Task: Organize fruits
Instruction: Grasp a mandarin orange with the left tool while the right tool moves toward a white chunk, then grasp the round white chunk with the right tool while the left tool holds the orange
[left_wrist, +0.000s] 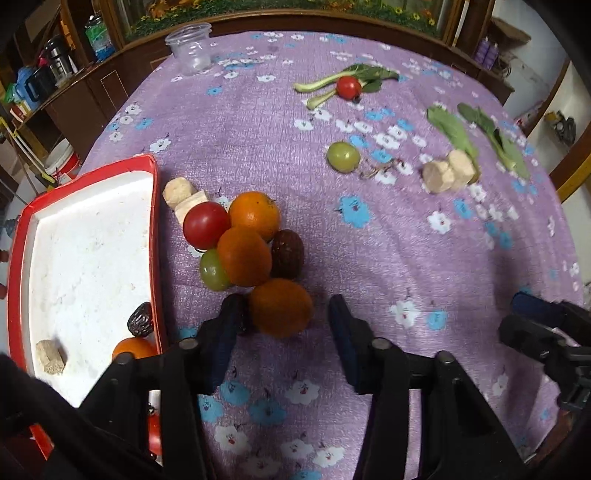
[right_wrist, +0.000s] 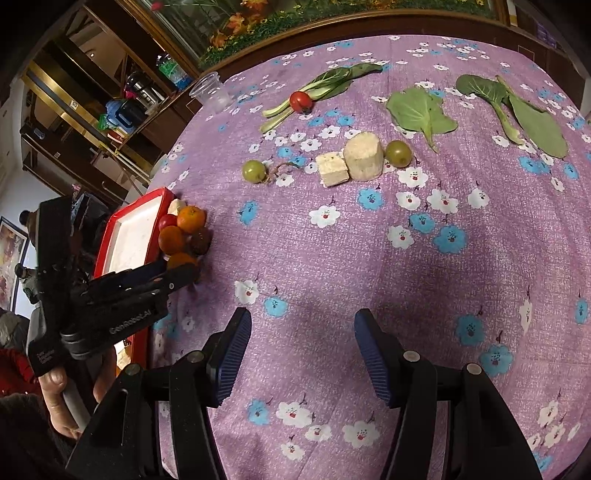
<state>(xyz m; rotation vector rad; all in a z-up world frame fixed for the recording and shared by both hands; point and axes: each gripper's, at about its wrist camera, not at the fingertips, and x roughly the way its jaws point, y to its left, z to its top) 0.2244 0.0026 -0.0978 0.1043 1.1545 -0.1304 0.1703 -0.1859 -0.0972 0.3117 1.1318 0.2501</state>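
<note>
We see our left gripper (left_wrist: 284, 332) lowered over the nearest orange (left_wrist: 280, 308), its jaws spread around the fruit without pressing it, just right of the red tray (left_wrist: 22, 236). Our right gripper (right_wrist: 303, 354) hangs open over bare purple floral cloth (right_wrist: 406, 258). The left gripper's body reads "GenRobot.AI".

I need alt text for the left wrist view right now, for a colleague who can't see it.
The left gripper hangs open over a purple flowered tablecloth, the nearest round orange fruit between its fingers, against the left one. Behind it cluster more fruits; a red-rimmed white tray sits left.
</note>
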